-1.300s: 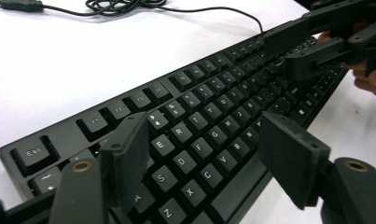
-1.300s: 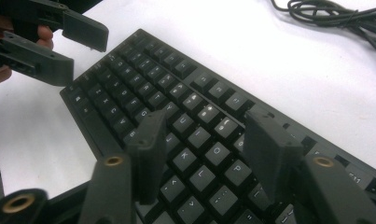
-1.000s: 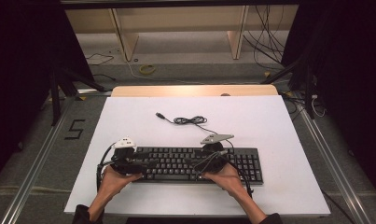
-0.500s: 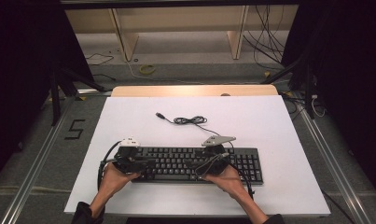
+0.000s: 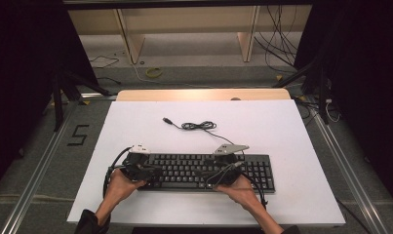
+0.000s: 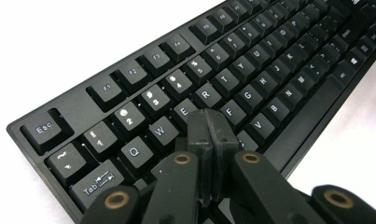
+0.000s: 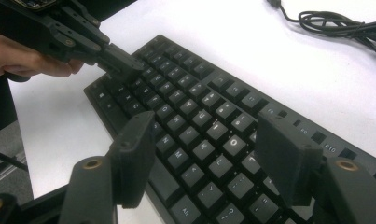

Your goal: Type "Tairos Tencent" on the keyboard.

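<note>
Starting nearest: holds the left gripper [image 6: 209, 126] in the left hand [image 5: 120, 183], clenched, its 2 jaws just closed flat together with nothing between them. Points those joined tips down at the left end of the keyboard [image 6: 251, 70], at the letter keys just below E and R; cannot tell whether pressing or only hovering. Keeps the right gripper [image 7: 209, 154] in the right hand [image 5: 238, 187] released, jaws just opened wide and gripping nothing, poised over the middle-right letter keys without touching them. Leaves the keyboard lying flat and square near the front edge of the white table [image 5: 282, 126]. Farther back, shows its cable [image 5: 196, 126] coiled loose and plugged into nothing. Reads as key-pressing barely begun: 1 closed tip lined up as a poker, the other gripper not yet ready, most keys untouched.
</note>
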The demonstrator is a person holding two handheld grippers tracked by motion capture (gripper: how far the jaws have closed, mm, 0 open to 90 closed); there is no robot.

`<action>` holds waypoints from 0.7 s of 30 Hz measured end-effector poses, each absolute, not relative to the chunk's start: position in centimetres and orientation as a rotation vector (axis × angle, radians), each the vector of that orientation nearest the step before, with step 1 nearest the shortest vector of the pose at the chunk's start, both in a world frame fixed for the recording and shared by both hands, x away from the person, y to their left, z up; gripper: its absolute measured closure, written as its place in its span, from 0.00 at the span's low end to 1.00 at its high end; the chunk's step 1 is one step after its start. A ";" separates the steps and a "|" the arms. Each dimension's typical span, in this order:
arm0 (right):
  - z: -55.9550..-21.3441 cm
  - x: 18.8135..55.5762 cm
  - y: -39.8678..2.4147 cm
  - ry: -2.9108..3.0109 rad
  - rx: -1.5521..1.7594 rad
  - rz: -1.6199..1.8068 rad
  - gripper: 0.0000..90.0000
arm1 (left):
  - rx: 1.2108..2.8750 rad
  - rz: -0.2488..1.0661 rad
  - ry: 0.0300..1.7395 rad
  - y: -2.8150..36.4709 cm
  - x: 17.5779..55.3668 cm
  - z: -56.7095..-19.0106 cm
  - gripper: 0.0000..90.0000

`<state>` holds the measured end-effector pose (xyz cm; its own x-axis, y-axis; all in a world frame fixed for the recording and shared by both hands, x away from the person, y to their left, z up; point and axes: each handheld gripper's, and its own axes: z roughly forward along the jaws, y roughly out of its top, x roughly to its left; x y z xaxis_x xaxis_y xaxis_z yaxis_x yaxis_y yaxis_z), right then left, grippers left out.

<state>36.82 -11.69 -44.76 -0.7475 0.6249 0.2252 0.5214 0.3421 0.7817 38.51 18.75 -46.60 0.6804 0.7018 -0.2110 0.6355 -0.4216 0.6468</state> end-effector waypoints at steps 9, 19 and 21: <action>-44.8 36.5 -12.0 2.483 1.060 1.379 0.42 | 2.184 0.116 1.038 18.6 38.8 -46.9 0.99; -44.8 36.3 -12.0 2.484 1.058 1.379 0.42 | 2.208 0.110 1.059 18.4 38.8 -47.2 0.99; -44.8 36.4 -12.1 2.482 1.060 1.377 0.42 | 2.198 0.107 1.059 18.5 38.9 -47.2 0.99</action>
